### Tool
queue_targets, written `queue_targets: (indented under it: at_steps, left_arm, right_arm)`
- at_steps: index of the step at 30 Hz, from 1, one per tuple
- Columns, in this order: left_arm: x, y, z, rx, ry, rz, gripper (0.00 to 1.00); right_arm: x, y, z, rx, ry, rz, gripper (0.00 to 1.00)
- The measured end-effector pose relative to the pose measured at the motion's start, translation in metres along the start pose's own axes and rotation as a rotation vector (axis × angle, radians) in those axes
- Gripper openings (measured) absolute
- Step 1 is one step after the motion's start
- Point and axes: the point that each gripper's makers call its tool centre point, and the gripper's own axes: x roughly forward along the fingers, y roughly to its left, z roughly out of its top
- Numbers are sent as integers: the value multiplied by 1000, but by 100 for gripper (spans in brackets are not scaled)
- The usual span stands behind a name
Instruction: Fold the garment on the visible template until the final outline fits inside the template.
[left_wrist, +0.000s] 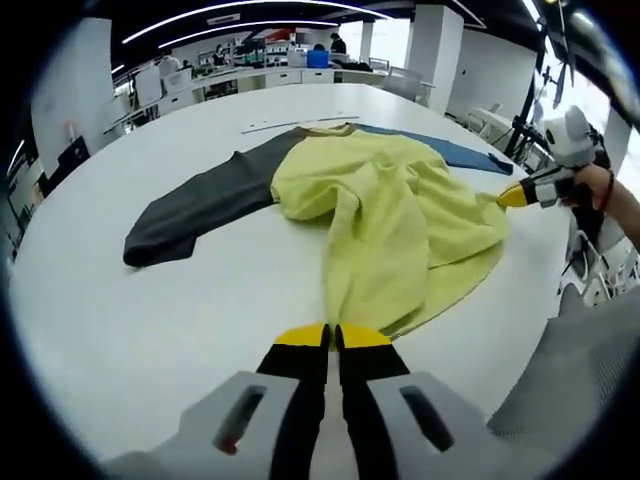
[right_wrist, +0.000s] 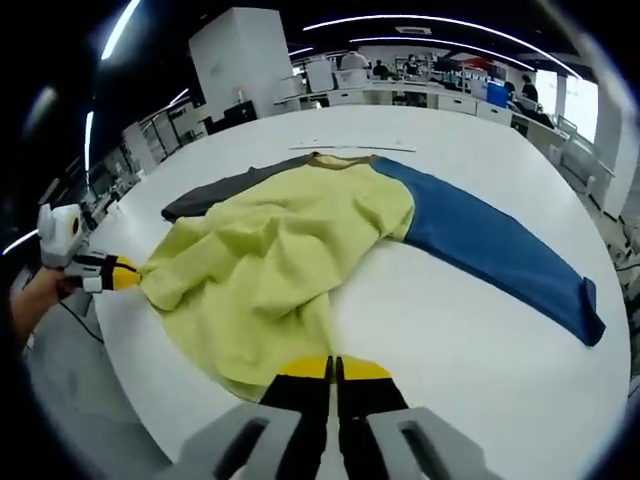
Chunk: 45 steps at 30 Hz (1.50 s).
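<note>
A long-sleeved garment lies on the white round table (left_wrist: 150, 330): a yellow body (left_wrist: 400, 210) (right_wrist: 270, 260), a dark grey sleeve (left_wrist: 195, 205) (right_wrist: 215, 190) and a blue sleeve (right_wrist: 490, 245) (left_wrist: 450, 150). The yellow body is rumpled and bunched up. My left gripper (left_wrist: 332, 338) is shut on the yellow hem near the table's front; in the right gripper view it (right_wrist: 125, 272) holds the fabric's left corner. My right gripper (right_wrist: 333, 370) is shut on the hem's other end, and in the left gripper view it (left_wrist: 515, 195) grips the fabric's right corner.
A thin pale strip (left_wrist: 295, 124) (right_wrist: 350, 148) lies on the table beyond the collar. Desks, chairs and equipment (left_wrist: 300, 70) stand behind the table. A person's hand (left_wrist: 600, 185) holds the right gripper, and a grey sleeve (left_wrist: 580, 370) shows at lower right.
</note>
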Motion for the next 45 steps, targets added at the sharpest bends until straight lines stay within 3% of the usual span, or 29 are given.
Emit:
queue_targets:
  at_steps: [10, 25, 36, 45]
  left_arm:
    - [-14, -11, -12, -40, 20, -45, 0]
    - [-35, -6, -15, -49, 13, -38, 0]
    - [-40, -18, -30, -57, 45, -70, 0]
    - [-39, -15, -50, -39, 98, -61, 0]
  right_arm:
    - [-27, -10, -8, 33, -33, -30, 0]
    - [-58, -22, -29, 102, -38, -75, 0]
    - [-70, -16, -46, 153, -31, -78, 0]
    - [-67, -8, -68, 159, 7, -79, 0]
